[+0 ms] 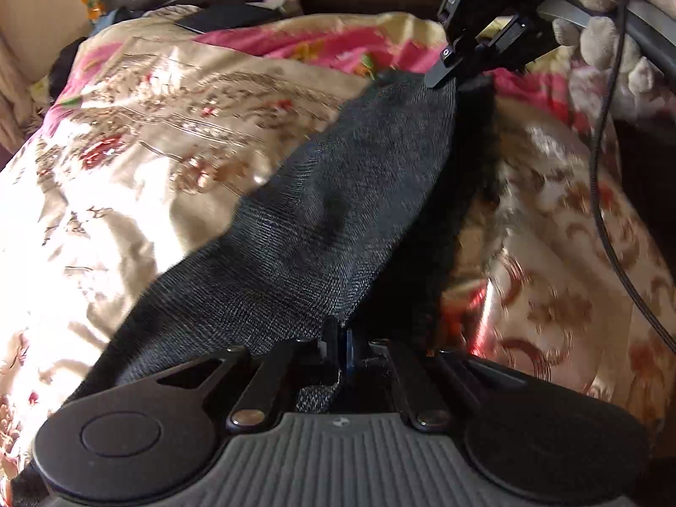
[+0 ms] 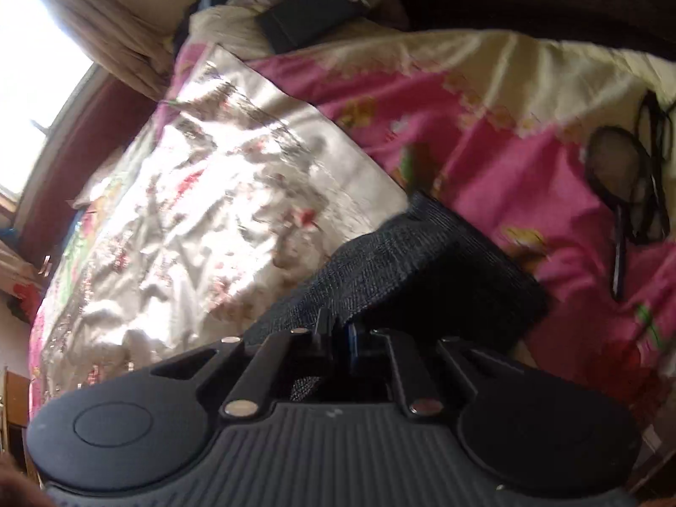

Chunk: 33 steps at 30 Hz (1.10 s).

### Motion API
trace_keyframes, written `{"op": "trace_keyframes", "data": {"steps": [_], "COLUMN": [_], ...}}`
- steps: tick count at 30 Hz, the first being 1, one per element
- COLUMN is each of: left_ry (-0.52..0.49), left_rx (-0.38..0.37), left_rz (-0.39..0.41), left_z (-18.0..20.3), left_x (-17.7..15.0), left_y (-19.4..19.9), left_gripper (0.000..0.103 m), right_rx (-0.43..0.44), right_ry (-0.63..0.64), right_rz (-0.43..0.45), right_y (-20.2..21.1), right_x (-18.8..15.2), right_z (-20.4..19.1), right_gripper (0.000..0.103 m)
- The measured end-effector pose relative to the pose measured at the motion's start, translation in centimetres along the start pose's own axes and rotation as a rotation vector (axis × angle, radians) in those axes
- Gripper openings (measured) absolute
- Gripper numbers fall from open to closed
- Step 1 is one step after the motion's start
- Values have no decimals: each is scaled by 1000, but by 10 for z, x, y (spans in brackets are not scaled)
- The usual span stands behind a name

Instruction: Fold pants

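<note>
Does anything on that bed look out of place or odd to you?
Only a pair of glasses lying loose on the pink sheet, where folding could knock them. The dark pants hang bunched between both grippers.

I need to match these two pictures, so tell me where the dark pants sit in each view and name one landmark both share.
Left wrist view: the pants run diagonally from the bottom centre up to the upper right, stretched between both grippers.
Right wrist view: the pants sit just right of centre, bunched above the fingers.
Shared landmark: the pink flowered bedspread beyond the pants.
</note>
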<state>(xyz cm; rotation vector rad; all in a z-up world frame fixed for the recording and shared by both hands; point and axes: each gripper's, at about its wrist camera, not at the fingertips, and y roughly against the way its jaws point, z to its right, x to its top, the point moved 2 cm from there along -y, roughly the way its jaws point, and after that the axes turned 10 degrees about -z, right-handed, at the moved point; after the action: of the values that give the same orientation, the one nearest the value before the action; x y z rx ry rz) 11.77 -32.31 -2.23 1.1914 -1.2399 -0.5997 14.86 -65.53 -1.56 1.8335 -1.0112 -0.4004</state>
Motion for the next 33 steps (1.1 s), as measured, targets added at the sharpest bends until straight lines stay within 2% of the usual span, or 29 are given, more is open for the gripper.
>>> {"op": "trace_keyframes", "data": {"steps": [1, 3, 9, 12, 15, 17, 19, 21, 23, 27, 30, 33], "left_ry": [-22, -11, -2, -12, -18, -29, -31, -45, -70, -37, -8, 8], "left_rx": [3, -16, -30, -35, -37, -46, -72, -82, -79, -112, -183, -191], "left_rz": [-9, -18, -28, -22, 9, 3, -18, -25, -19, -19, -13, -9], "left_z": [7, 9, 5, 5, 5, 9, 13, 18, 22, 16, 12, 8], "left_x": [-2, -2, 4, 4, 5, 6, 4, 2, 2, 4, 3, -1], "left_y": [-3, -4, -9, -7, 1, -1, -9, -14, -15, -10, -2, 7], "left_gripper": [20, 20, 20, 20, 20, 20, 20, 15, 14, 15, 16, 18], "right_rx": [22, 31, 66, 92, 78, 72, 2, -32, -27, -30, -74, -98], "right_ry": [-43, -78, -88, -95, -2, 10, -21, -65, -73, -61, -54, -64], "right_rz": [-25, -7, 42, 113, 213, 246, 206, 159, 168, 181, 176, 167], "right_y": [-11, -17, -17, -3, 22, 29, 14, 0, -2, 7, 5, -1], "right_x": [-2, -4, 5, 7, 2, -2, -2, -3, -6, -6, -1, 6], "right_z": [14, 23, 24, 21, 8, 9, 22, 37, 40, 35, 35, 35], "right_gripper": [11, 11, 11, 7, 5, 5, 5, 5, 4, 4, 4, 4]}}
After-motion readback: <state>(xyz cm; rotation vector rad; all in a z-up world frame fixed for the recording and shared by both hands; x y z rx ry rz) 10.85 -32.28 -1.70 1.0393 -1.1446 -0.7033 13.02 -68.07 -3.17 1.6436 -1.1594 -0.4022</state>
